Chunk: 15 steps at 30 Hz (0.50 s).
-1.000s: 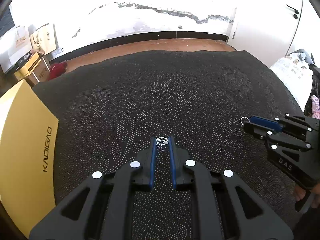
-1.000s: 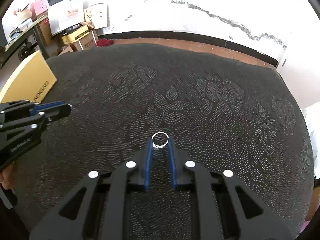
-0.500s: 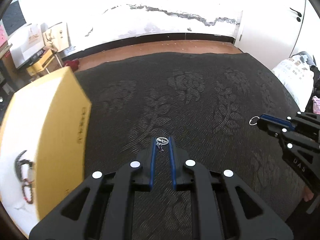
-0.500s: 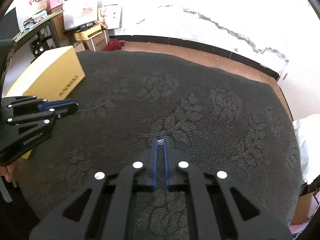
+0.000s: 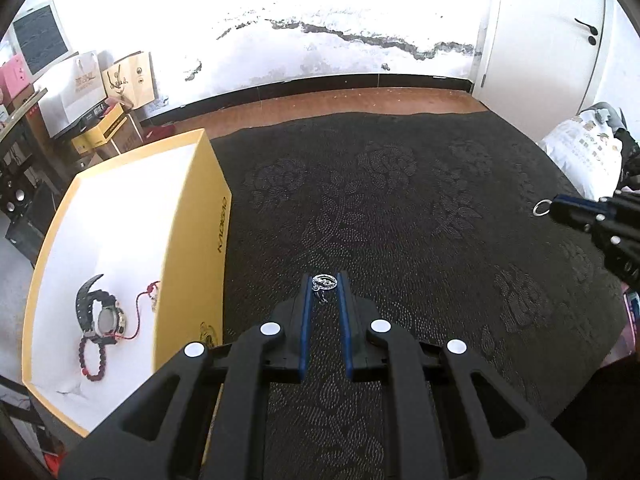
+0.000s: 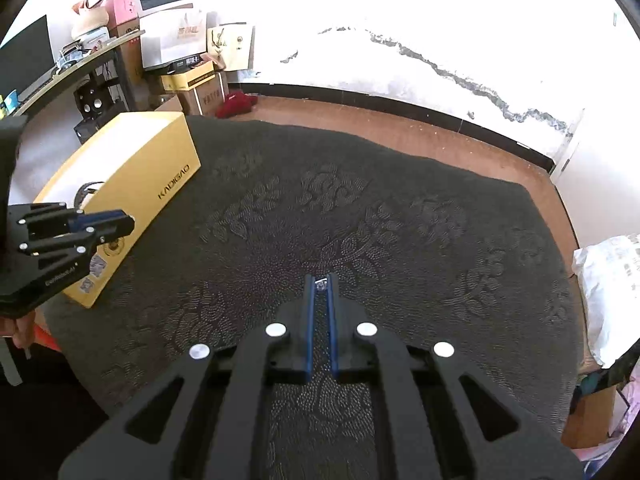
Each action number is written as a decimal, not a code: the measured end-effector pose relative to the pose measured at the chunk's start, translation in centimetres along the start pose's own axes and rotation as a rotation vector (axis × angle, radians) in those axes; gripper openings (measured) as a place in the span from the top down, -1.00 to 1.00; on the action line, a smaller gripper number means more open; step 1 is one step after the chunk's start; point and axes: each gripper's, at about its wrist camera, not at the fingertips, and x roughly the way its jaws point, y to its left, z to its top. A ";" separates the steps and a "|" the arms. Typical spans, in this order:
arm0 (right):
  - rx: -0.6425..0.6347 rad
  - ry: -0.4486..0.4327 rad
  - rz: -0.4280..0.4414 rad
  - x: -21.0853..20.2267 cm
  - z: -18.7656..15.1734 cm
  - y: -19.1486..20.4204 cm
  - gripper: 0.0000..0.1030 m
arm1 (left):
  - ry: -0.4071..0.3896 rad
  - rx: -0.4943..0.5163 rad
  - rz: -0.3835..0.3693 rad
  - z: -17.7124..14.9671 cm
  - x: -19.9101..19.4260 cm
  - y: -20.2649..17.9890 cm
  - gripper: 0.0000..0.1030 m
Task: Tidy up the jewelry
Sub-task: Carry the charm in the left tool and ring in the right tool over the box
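Observation:
My left gripper (image 5: 324, 280) is shut on a small silver ornate ring (image 5: 325, 281) and holds it above the dark patterned cloth (image 5: 400, 220), just right of an open yellow box (image 5: 192, 240). The box holds a black watch (image 5: 96, 312), a red bead bracelet (image 5: 94, 356) and a red cord. My right gripper (image 6: 321, 280) is shut on a thin silver ring (image 6: 321, 282), held edge-on; that ring also shows at the right gripper's tip in the left wrist view (image 5: 541, 208). The left gripper appears at the left of the right wrist view (image 6: 120, 224), beside the box (image 6: 160, 168).
The cloth covers a table with floor beyond its far edge. Cardboard boxes and paper bags (image 5: 116, 96) stand by the wall at far left, with a desk (image 6: 72, 64) and monitors. A white bag (image 6: 612, 280) lies off the table's right side.
Both grippers have risen with their rings. The left one has moved toward the yellow box, whose inside with the watch and bracelet has come into view.

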 end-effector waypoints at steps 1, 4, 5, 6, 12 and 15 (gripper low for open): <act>-0.004 -0.005 0.001 -0.5 0.2 0.2 0.88 | 0.000 0.001 -0.002 -0.1 -0.2 0.1 0.76; -0.025 -0.025 0.004 -2.1 0.8 1.4 0.88 | -0.010 0.004 -0.004 -0.1 -1.4 0.7 0.76; -0.033 -0.030 0.009 -2.5 1.1 2.0 0.89 | -0.013 0.000 -0.004 0.0 -1.9 1.0 0.76; -0.040 -0.035 0.016 -2.9 1.3 2.7 0.89 | -0.017 -0.002 -0.004 0.0 -2.3 1.3 0.76; -0.102 -0.079 0.065 -4.8 3.4 7.6 0.88 | -0.051 -0.042 0.033 0.3 -5.7 4.6 0.76; -0.138 -0.099 0.097 -5.6 4.8 10.7 0.88 | -0.061 -0.069 0.058 0.0 -7.3 6.9 0.76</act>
